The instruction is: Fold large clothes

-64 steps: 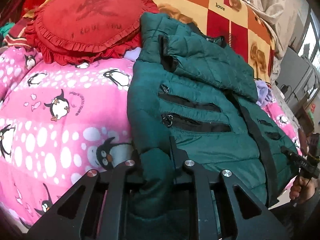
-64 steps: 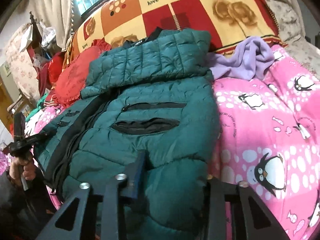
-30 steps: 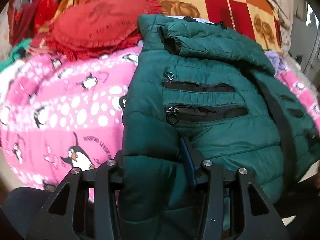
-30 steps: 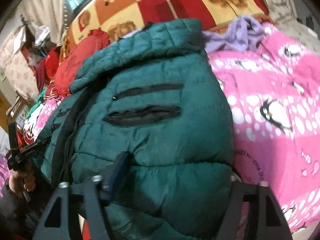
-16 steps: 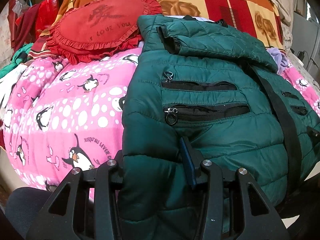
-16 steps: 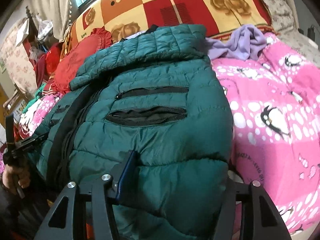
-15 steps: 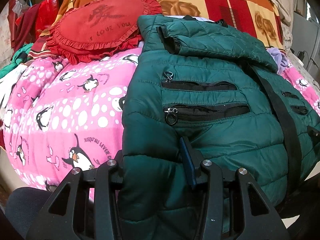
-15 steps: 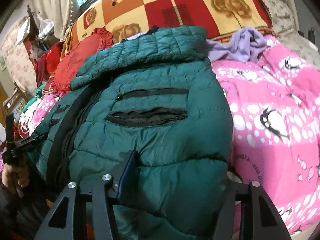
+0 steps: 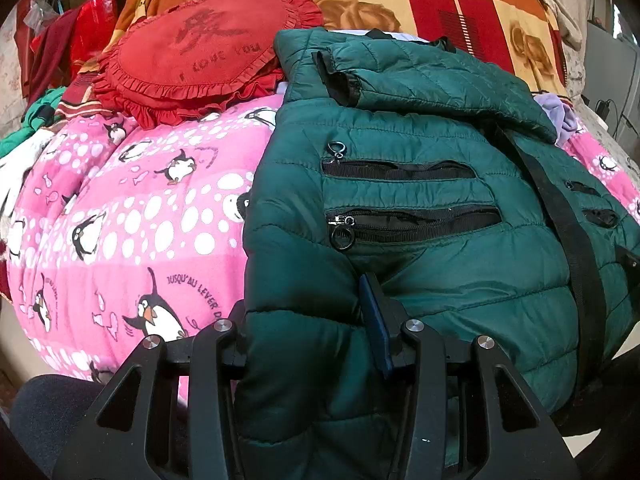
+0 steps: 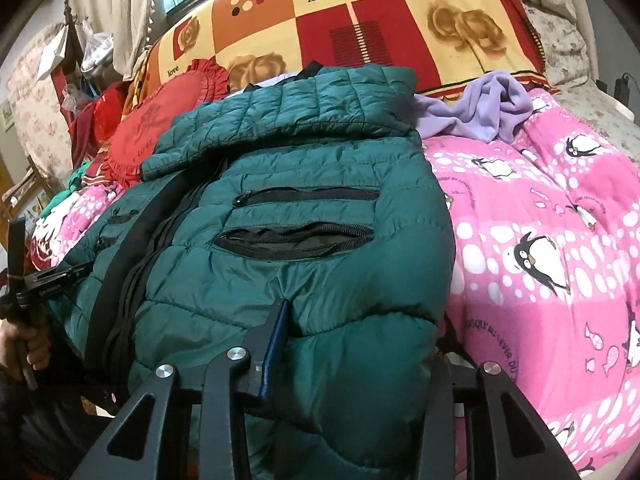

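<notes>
puffy, slippery jacket (image 9: pixel 420 216): left gripper (image 9: pixel 308 312) clenched on its hem, right gripper (image 10: pixel 360 336) closing around hem bulk.

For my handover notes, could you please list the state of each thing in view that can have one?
Green jacket: flat on the pink blanket, sleeve folded across the top, hem gripped at both corners.
Upper pocket zip: nearly closed.
Lower pocket zip: gaping open.
Left gripper: shut on the hem.
Right gripper: jaws closing, hem between them.
</notes>
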